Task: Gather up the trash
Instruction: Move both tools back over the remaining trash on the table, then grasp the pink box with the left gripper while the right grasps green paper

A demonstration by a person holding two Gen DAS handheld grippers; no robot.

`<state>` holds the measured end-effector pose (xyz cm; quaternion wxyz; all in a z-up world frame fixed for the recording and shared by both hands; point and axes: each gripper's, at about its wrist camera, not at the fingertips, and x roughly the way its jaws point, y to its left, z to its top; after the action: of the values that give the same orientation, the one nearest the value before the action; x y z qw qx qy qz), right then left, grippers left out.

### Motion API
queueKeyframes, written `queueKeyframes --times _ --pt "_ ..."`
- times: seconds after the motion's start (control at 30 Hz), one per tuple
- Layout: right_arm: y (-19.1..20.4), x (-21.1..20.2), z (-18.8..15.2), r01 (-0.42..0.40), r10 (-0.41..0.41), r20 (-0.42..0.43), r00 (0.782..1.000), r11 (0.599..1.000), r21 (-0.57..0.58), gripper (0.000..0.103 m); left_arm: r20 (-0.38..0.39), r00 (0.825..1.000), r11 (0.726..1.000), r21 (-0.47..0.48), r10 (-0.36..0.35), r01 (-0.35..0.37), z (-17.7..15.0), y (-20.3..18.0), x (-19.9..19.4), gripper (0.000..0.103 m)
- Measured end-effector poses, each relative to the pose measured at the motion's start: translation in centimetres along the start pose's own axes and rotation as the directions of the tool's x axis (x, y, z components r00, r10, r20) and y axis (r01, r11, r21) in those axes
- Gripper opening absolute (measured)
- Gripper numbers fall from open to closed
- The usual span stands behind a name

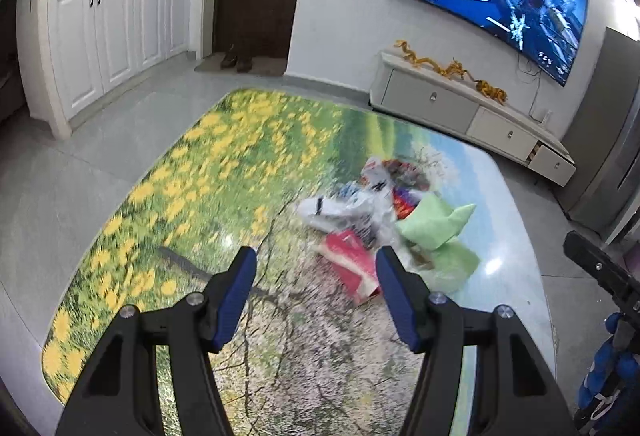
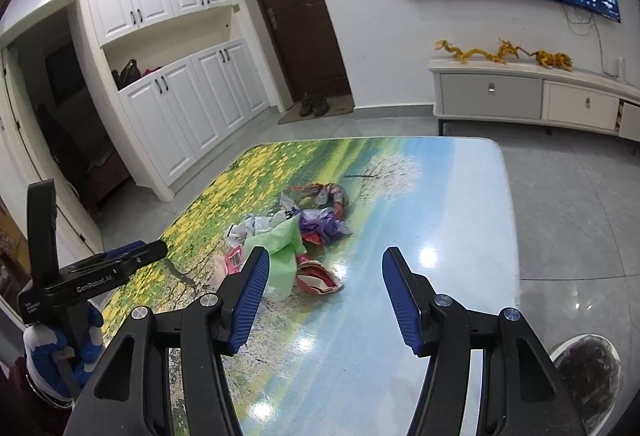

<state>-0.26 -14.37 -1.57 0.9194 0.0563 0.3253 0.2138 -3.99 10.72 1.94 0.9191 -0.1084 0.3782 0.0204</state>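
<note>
Jaws of both grippers stand part open, nothing between the blue ribbed pads. Left gripper [image 1: 316, 260] hangs over the near side of the table, pointing down toward the litter; right gripper [image 2: 324, 260] is just as bare, over bare tabletop to the right of the litter.

Glossy rectangular table with a printed meadow-and-sky top [image 2: 460, 196]. Loose heap of crumpled wrappers and bags [image 2: 288, 236] lies near the table's middle, ahead of both grippers and untouched by either.

In the heap: pale green thin plastic bag [image 1: 436, 224], flattened red paper packet [image 1: 352, 264], white crinkled plastic film [image 1: 340, 208], purple crumpled foil wrapper [image 2: 324, 226]. The left view is blurred, so finer sorting is unsure.

Round bin lined with a dark bag [image 2: 588, 368] stands on the floor off the table's right edge, beside the right gripper.

Handling, as judged: all of it light, soft, springy. Film and foil likely slick on the glossy top and apt to skate away from a closing pad. Best hold is a raised fold or bunched ridge, pinched across, not a flat sheet. The red packet is stiffer; take its lifted edge.
</note>
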Motion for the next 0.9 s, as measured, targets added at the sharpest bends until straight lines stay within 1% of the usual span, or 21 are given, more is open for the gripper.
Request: queueKeyframes --times 0.1,0.23,0.43,0.57,0.63,0.73,0.9 --pt "0.4 0.8 -0.3 -0.019 0.018 -0.02 1.0 1.0 -0.016 0.058 -0.026 1.0 1.0 -0.02 0.001 -0.002 -0.6 1.1 0.9 0.06" --pt "1.0 2.1 -0.6 -0.033 0.031 -0.054 0.998 0.999 -0.027 0.059 -0.068 0.997 0.999 -0.036 -0.026 0.024 -1.1 1.9 2.3 0.06" --pt "1.8 4.6 -0.4 -0.049 0.044 -0.094 0.995 0.998 -0.048 0.059 -0.12 0.985 0.991 -0.059 -0.127 0.12 -1.0 0.9 4.6 0.06" --pt "2.5 6.2 -0.1 -0.059 0.051 -0.12 0.992 0.996 -0.065 0.061 -0.154 0.976 0.987 -0.066 -0.157 0.149 -0.8 0.2 6.4 0.06" --pt "2.8 7.1 0.1 -0.065 0.055 -0.135 0.989 0.996 -0.067 0.063 -0.162 0.972 0.985 -0.068 -0.171 0.162 -0.6 -0.2 7.2 0.06" --pt "3.1 8.6 0.4 -0.084 0.073 -0.155 0.985 0.994 -0.065 0.063 -0.17 0.969 0.983 -0.072 -0.181 0.171 -0.4 -0.5 8.2 0.06" --pt "3.5 11.4 0.9 -0.105 0.09 -0.19 0.978 0.992 -0.068 0.064 -0.171 0.967 0.982 -0.067 -0.186 0.177 0.1 -0.8 9.1 0.06"
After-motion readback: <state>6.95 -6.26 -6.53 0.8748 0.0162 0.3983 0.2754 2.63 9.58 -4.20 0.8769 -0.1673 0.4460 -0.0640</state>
